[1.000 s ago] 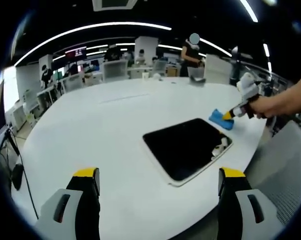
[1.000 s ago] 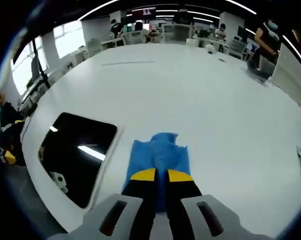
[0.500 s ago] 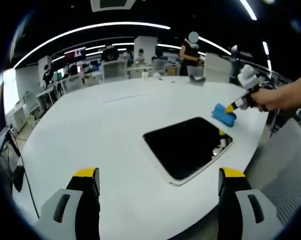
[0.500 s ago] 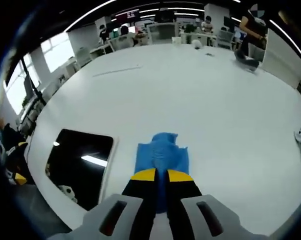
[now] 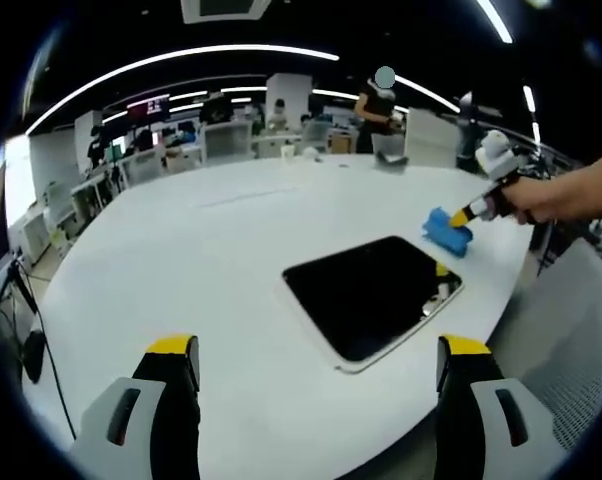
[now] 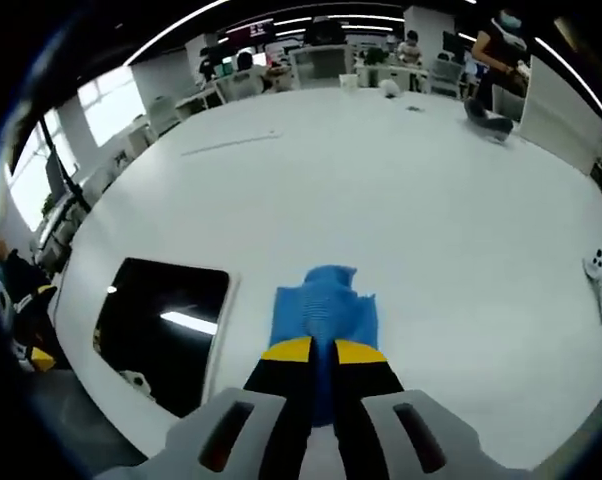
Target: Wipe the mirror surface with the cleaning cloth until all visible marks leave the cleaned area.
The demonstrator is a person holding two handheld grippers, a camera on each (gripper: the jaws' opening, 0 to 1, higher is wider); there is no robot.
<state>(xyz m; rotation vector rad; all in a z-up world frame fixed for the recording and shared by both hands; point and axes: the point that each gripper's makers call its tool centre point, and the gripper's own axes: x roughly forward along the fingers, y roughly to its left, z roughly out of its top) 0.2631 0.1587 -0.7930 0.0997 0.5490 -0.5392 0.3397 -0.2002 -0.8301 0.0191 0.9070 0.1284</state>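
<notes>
Right tongs (image 6: 315, 352) stay pinched on blue cleaning cloth (image 6: 324, 308), barely shifted, hovering by mirror (image 5: 371, 291) near table (image 5: 181, 250) edge; no wiping yet. Left tongs (image 5: 316, 350) wide open, empty.

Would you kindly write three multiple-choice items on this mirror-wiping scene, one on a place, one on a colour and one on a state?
1. Where is the cleaning cloth?
A. beside the mirror, off its surface
B. in the middle of the mirror
C. on the floor

2. What colour is the cloth?
A. red
B. blue
C. white

3. How do the jaws of the left gripper stand?
A. shut on the cloth
B. shut on the mirror
C. wide apart, holding nothing

Answers:
1 A: the right gripper view shows it over white table next to the frame.
2 B: blue in both views.
3 C: the right gripper pinches the cloth instead.
</notes>
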